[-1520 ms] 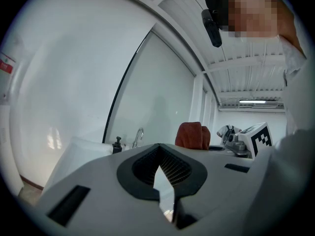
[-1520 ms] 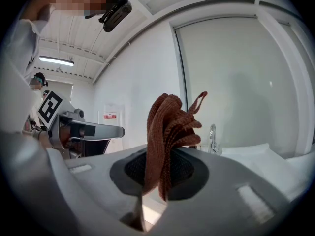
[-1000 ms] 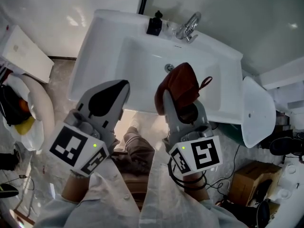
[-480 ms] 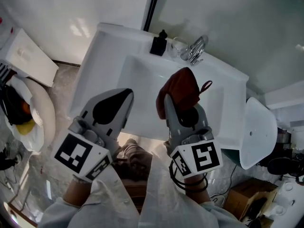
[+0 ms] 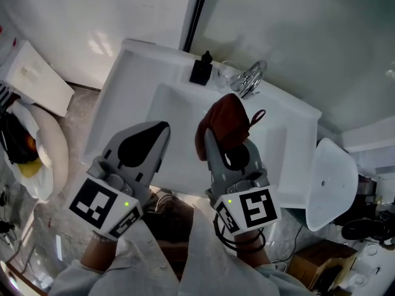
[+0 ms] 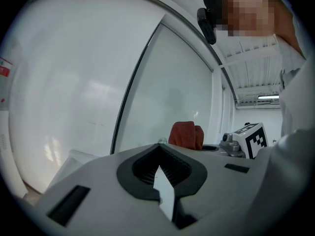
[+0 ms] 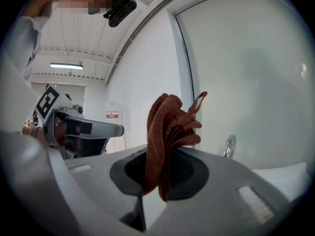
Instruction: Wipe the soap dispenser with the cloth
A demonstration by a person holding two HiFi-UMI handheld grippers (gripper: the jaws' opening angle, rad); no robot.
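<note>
The right tool [image 5: 211, 135], clamped on the rust-red cloth [image 5: 226, 119], has drawn nearer the black soap dispenser [image 5: 201, 68] than half a second ago; the two are still apart. The dispenser stands on the back ledge of the white sink [image 5: 126, 73], with a clear glass [image 5: 227, 74] just beside it and the chrome tap [image 5: 252, 79] beyond the glass. The left tool [image 5: 162, 128], empty, has kept its place over the basin's front, left of the dispenser.

Only the head view shows the dispenser. The right gripper view shows the cloth [image 7: 170, 127] bunched upright between the jaws of the right tool [image 7: 160, 173], a loop at its top. The left gripper view shows the left tool [image 6: 160, 154] with its tips seemingly together.

Open basin lies between cloth and dispenser. The wall [image 5: 123, 11] rises close behind the dispenser, and bare ledge runs to its left.
</note>
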